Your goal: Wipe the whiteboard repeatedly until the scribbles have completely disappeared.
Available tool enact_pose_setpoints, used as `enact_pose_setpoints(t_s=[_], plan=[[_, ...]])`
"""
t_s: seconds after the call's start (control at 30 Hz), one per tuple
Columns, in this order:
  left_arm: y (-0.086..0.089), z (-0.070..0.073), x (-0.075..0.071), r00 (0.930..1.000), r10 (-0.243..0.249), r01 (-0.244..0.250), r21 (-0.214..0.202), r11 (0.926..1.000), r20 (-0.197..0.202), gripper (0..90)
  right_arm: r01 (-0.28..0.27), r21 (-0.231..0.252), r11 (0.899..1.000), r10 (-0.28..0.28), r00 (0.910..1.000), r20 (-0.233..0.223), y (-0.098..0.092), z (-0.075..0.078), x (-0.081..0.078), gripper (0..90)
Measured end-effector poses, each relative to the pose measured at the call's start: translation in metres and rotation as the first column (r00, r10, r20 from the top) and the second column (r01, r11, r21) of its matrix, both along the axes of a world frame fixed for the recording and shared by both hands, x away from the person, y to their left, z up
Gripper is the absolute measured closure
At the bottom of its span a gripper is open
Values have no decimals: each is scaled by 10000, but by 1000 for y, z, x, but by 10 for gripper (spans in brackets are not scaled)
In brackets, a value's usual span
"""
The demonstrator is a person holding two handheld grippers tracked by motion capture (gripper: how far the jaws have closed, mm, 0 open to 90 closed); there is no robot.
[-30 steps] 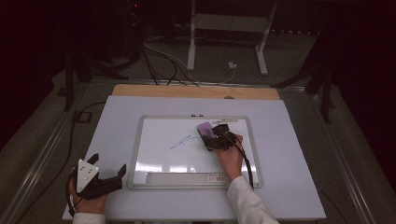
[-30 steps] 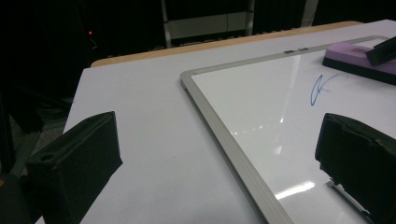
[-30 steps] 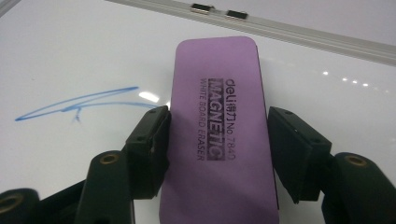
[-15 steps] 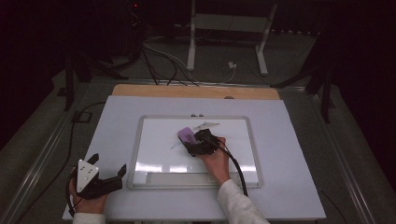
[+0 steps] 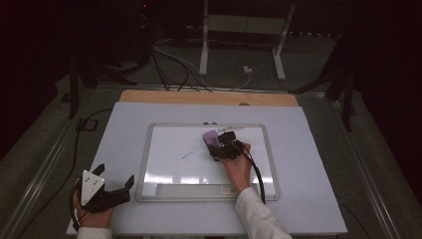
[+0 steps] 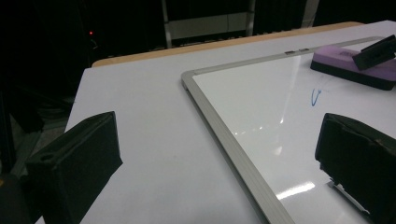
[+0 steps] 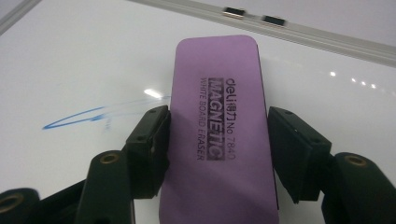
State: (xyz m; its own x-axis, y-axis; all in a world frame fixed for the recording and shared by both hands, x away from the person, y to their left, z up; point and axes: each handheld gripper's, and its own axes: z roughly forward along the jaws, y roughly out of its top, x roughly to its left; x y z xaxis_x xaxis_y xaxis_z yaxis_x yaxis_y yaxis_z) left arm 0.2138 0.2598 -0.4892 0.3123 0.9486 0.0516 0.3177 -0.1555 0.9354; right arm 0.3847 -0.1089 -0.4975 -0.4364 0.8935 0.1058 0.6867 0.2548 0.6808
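Note:
A purple whiteboard eraser (image 7: 217,116) lies flat on the whiteboard (image 5: 144,164), and my right gripper (image 7: 217,140) is shut on its long sides. In the high view the eraser (image 5: 213,138) sits in the board's upper middle with the right gripper (image 5: 221,145) just behind it. A short blue pen mark (image 5: 186,155) remains on the board to the eraser's left, with a faint smear beside it (image 7: 79,119). My left gripper (image 5: 115,175) rests open and holding nothing on the table off the board's lower left corner.
The whiteboard lies on a white table (image 5: 308,199) with a wooden strip (image 5: 209,97) along its far edge. The board has a pen tray (image 5: 194,190) along its near side. Cables and metal stand legs (image 5: 204,50) are on the dark floor beyond.
The right gripper swept the eraser left along the blue stroke and came back right. Most of the long blue line is wiped away; a short piece is left. The left gripper stayed put.

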Motion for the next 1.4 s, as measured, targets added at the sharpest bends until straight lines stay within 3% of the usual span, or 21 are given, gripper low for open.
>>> enact_pose_setpoints(t_s=[0.07, 0.2, 0.37, 0.47, 0.6, 0.73, 0.87, 1.03, 1.2, 1.4], plan=[[-1, 0, 0, 10000, -16, 16, 10, 10000, -5, 9, 77, -36, 10000, -77, 10000, -51, 3, 0, -1, 411], [-1, 0, 0, 10000, -17, 17, 29, 10000, 8, 9, -606, 26, 9982, 606, 9981, -120, 19, 1, -7, 410], [-1, 0, 0, 10000, -4, 4, 15, 10000, -7, 9, -1843, 162, 9827, 1845, 9827, -170, 39, 0, -17, 410], [-1, 0, 0, 10000, -18, 18, 21, 10000, 10, 9, -2282, 124, 9735, 2284, 9735, -141, 46, 0, -22, 410], [0, 0, 0, 10000, 2, -2, 19, 10000, 5, 9, -2244, 122, 9744, 2246, 9743, -172, 44, 0, -20, 410], [0, 0, -1, 10000, 2, -2, 16, 10000, 15, 9, -1531, 27, 9882, 1531, 9881, -118, 33, 0, -13, 410], [0, 0, 0, 10000, -1, 1, 0, 10000, -7, 9, -851, 69, 9963, 852, 9962, -152, 20, 0, -6, 411], [-1, 0, 0, 10000, -31, 31, 23, 10000, -15, 9, -1013, 139, 9948, 1015, 9947, -157, 26, 0, -9, 411], [-1, 0, 0, 10000, -20, 20, 9, 10000, -9, 9, -2220, 401, 9742, 2228, 9747, -168, 49, -1, -22, 412], [-1, 0, 0, 10000, -24, 24, 15, 10000, -3, 9, -3604, 1219, 9248, 3680, 9286, -468, 67, -1, -34, 412]])
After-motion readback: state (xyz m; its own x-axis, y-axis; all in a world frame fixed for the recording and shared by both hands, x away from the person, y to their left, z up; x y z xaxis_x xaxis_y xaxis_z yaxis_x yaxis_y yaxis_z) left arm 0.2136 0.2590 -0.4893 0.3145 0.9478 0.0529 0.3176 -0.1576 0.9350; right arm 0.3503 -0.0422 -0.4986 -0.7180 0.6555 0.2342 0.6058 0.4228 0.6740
